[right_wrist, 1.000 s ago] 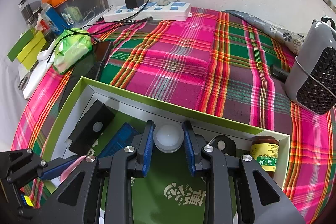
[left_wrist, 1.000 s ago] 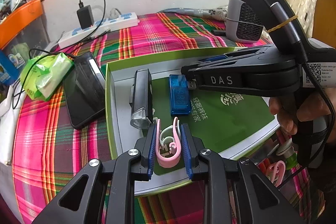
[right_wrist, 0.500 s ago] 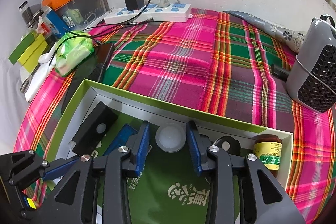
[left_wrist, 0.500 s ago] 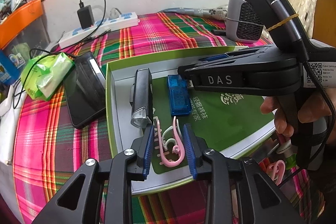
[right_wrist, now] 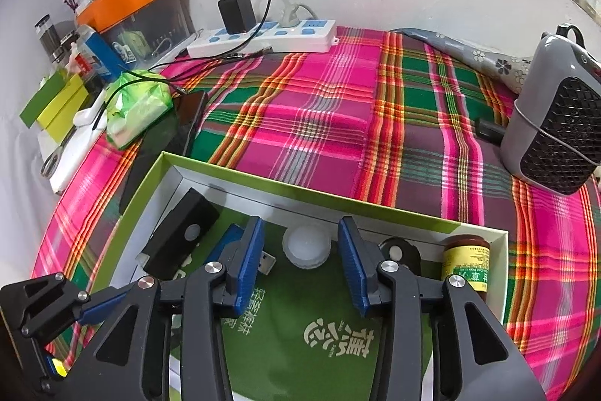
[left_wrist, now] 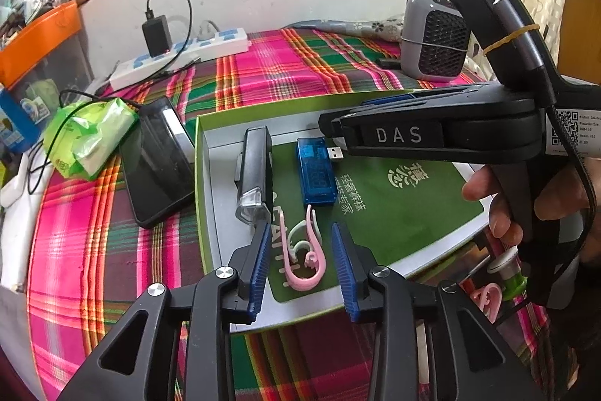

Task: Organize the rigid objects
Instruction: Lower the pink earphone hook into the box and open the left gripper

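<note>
So both my grippers sit spread with nothing held, left gripper (left_wrist: pixel 300 258) straddling the pink clip (left_wrist: pixel 304 262), right gripper (right_wrist: pixel 300 256) flanking the white cap (right_wrist: pixel 307 247), both already in the green box (left_wrist: pixel 201 183); another pink clip (left_wrist: pixel 486 299), apparently, waits outside at four o'clock.

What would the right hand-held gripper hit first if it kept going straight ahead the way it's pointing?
The white round cap lying in the green box. It sits between the open fingers of the right hand-held gripper, directly ahead. Past it comes the box's far wall. Depth is hard to judge through the fisheye.
</note>
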`<state>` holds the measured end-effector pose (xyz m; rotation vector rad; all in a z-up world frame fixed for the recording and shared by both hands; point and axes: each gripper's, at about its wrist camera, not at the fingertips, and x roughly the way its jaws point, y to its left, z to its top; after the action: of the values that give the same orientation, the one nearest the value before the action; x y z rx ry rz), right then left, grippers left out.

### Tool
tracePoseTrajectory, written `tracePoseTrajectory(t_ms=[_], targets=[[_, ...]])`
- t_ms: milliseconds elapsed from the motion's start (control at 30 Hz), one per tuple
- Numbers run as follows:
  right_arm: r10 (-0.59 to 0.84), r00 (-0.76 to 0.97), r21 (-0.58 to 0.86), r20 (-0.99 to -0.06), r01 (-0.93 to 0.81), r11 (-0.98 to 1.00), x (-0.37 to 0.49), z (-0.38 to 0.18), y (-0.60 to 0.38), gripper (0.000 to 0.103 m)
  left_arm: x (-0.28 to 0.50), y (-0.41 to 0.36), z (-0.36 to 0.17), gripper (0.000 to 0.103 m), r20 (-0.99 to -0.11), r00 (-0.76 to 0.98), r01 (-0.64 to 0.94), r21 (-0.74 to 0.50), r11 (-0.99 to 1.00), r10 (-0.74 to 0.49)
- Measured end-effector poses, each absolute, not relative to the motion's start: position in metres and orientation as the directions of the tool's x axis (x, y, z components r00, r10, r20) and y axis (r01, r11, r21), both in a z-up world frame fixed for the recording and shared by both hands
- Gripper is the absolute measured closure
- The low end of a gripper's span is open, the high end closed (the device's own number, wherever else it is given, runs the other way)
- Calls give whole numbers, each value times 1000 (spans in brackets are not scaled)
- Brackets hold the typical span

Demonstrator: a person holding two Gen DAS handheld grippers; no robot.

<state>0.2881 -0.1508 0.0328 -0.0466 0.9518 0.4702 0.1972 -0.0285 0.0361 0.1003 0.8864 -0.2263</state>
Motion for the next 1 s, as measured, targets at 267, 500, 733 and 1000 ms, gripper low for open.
tracePoseTrajectory(t_ms=[267, 500, 733, 1000], targets=[[370, 507, 162, -778, -406, 899, 275, 42, -152, 60, 187, -28, 42, 70, -768, 620, 236, -15, 972, -162], [372, 535, 156, -758, -405, 901, 261, 55, -157, 60, 173, -26, 52, 70, -751, 638, 233, -21, 972, -169], [374, 566, 152, -735, -400, 904, 240, 66, -163, 60, 156, -23, 60, 70, -737, 653, 226, -28, 974, -173], [383, 592, 163, -709, -391, 906, 212, 73, -174, 60, 135, -17, 65, 70, -722, 667, 216, -51, 975, -185]])
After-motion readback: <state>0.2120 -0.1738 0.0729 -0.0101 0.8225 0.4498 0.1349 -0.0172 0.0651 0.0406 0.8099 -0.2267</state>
